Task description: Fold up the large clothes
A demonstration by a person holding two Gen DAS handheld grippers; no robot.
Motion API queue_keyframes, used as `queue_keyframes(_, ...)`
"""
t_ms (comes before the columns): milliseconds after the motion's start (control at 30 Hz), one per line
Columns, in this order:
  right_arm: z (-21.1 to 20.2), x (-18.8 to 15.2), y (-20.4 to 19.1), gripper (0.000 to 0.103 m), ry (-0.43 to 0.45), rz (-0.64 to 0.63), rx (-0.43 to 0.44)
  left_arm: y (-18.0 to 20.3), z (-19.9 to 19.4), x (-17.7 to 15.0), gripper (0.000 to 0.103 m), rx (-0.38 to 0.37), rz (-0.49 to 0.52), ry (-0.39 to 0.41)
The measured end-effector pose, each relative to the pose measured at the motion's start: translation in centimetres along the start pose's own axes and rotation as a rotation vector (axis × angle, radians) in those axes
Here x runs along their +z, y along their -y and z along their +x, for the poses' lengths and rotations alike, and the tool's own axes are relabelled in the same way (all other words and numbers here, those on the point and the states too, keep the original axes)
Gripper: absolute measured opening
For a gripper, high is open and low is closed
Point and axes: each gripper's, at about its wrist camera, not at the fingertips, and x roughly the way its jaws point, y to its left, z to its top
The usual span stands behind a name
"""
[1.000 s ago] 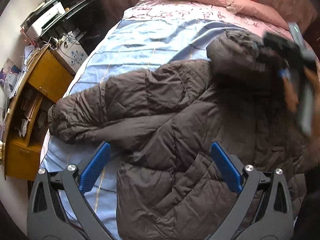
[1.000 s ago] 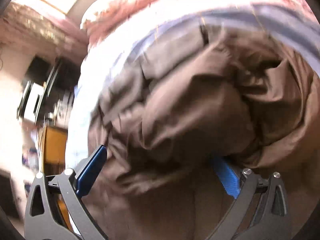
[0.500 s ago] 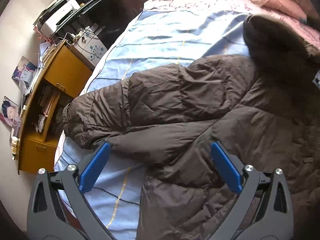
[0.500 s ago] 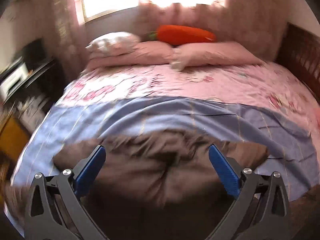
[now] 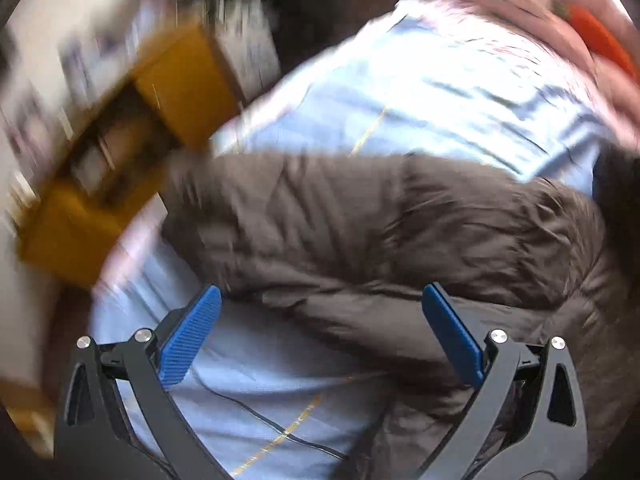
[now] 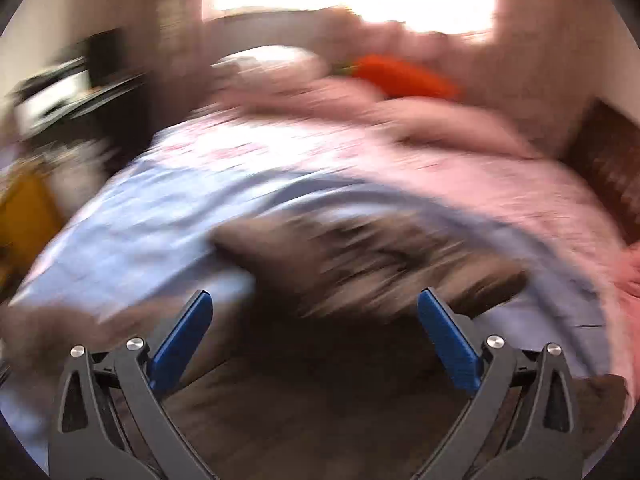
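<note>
A large brown puffer jacket (image 5: 380, 232) lies spread on the blue bedsheet (image 5: 440, 92). In the left wrist view its sleeve reaches left toward the bed's edge. My left gripper (image 5: 320, 328) is open and empty, just above the sleeve's lower edge and the sheet. In the right wrist view, which is blurred, the jacket (image 6: 360, 260) fills the lower middle. My right gripper (image 6: 316, 328) is open and empty above the jacket.
A yellow wooden cabinet (image 5: 120, 152) stands left of the bed. Pink bedding and pillows (image 6: 440, 140) with an orange carrot-shaped cushion (image 6: 400, 76) lie at the head. A dark wooden frame (image 6: 608, 160) runs along the right side.
My left gripper has swung left and closer to the sleeve and bed edge. My right gripper has let go of the jacket's hood part and pulled back; both views are now motion-blurred.
</note>
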Motion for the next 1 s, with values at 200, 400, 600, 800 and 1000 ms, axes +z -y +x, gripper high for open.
queue_keyframes(200, -1.7, -7.0, -9.3, 0.102, -0.162, -0.050, 0.228, -12.9, 6.9, 0.2, 0.101, -0.342, -0.432, -0.186)
queue_keyframes(400, -2.6, -11.0, -9.9, 0.102, -0.260, 0.030, 0.284, -16.7, 12.7, -1.0, 0.100, -0.702, -0.740, -0.268)
queue_keyframes(600, -6.3, -15.1, -5.3, 0.102, -0.305, 0.155, 0.233, -16.2, 15.2, 0.3, 0.074, -0.651, -0.715, -0.241)
queue_keyframes(800, -10.7, -16.1, 1.3, 0.102, -0.260, 0.221, 0.105, -14.0, 8.8, 2.9, 0.006, -0.757, -0.584, -0.008)
queue_keyframes(1000, -13.0, -16.9, 7.2, 0.102, -0.140, 0.417, 0.070, -1.7, -6.1, 1.9, 0.006, -0.751, -0.118, 0.271)
